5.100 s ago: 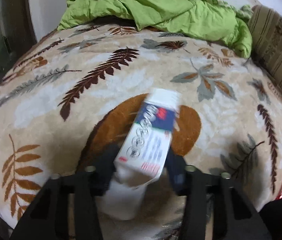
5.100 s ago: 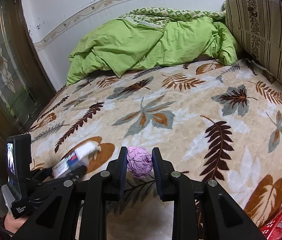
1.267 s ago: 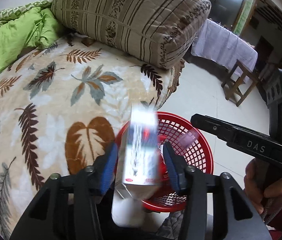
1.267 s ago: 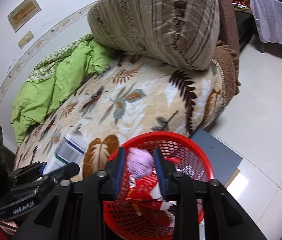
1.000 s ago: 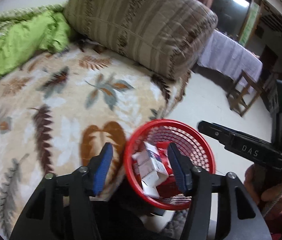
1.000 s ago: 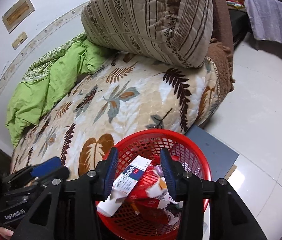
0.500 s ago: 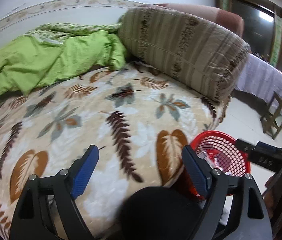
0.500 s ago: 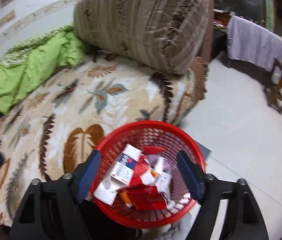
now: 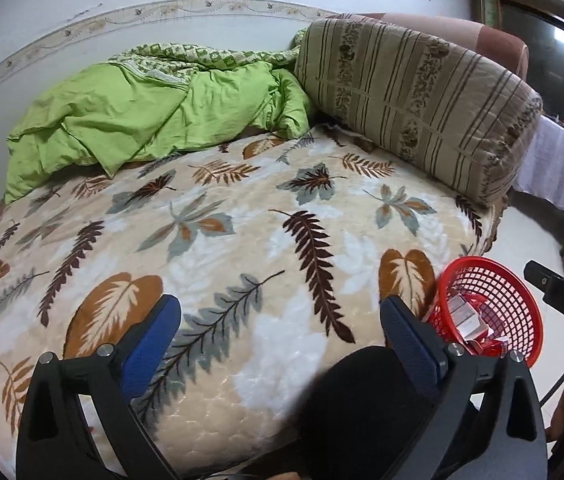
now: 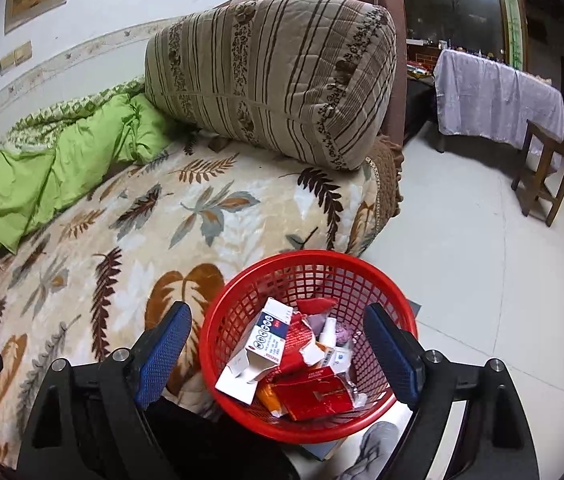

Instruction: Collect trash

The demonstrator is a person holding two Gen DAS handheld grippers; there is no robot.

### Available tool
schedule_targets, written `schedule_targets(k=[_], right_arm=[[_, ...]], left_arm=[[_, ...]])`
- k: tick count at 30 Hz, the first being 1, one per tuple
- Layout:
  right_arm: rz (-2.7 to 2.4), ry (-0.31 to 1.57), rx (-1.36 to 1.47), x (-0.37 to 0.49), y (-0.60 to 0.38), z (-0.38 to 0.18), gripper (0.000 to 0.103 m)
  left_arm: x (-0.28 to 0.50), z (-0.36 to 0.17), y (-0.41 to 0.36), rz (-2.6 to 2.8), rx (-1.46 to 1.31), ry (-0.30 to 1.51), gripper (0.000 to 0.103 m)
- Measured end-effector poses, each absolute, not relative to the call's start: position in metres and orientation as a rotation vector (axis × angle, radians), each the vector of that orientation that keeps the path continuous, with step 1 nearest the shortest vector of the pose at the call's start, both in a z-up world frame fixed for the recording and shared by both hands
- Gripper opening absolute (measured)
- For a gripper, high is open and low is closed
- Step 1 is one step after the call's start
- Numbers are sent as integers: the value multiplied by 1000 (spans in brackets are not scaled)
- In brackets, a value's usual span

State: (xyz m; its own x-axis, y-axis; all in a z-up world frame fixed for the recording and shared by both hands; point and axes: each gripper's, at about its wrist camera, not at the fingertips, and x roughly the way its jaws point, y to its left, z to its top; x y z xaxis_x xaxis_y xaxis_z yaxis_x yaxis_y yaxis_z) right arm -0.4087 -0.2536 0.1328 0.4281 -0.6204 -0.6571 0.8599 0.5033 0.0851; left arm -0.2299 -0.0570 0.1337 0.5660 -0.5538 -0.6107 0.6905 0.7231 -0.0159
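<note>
one red basket [image 10: 242, 304], two empty grippers

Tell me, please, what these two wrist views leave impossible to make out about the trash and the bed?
- Red mesh plastic basket: its lower contents lie buried under the white and blue carton and the red wrappers, right wrist view.
- Small print on that carton: too small to read.
- Leaf-patterned blanket: its near edge is hidden behind the open left gripper and a dark shape, left wrist view.
</note>
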Motion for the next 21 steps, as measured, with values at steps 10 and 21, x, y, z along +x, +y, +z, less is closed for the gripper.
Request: schedule_targets(k=[10,21], right_arm=[[-960,614,426,-406,-251,131,90],[-954,626,423,-403,-252,129,90]], left_arm=[[-230,134,-59,-718,259,630,102],[-230,132,-61,-664,303,612,102]])
